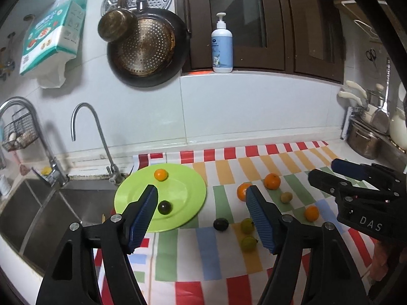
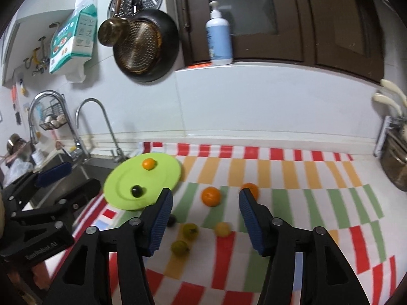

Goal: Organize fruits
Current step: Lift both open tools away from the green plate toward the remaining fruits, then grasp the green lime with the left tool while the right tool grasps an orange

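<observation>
A green plate (image 1: 189, 186) (image 2: 165, 175) lies at the striped cloth's left end and holds a small orange (image 1: 160, 174) (image 2: 148, 164) and a dark round fruit (image 1: 164, 207) (image 2: 136, 191). Loose on the cloth are three oranges (image 1: 272, 181) (image 1: 241, 190) (image 1: 311, 213), a brownish fruit (image 1: 286, 197), another dark fruit (image 1: 220, 224) and two green fruits (image 1: 247, 225) (image 1: 248, 243). My left gripper (image 1: 201, 188) hovers open over the plate's right edge, holding nothing. My right gripper (image 2: 204, 191) (image 1: 323, 167) is open above the loose fruits, with nothing between its fingers.
A steel sink (image 1: 38, 211) with two faucets (image 1: 89, 132) lies left of the plate. Pans (image 1: 147, 45) hang on the tiled wall, and a pump bottle (image 1: 222, 45) stands on the ledge. Pots and a knife rack (image 1: 366, 127) crowd the counter's far right.
</observation>
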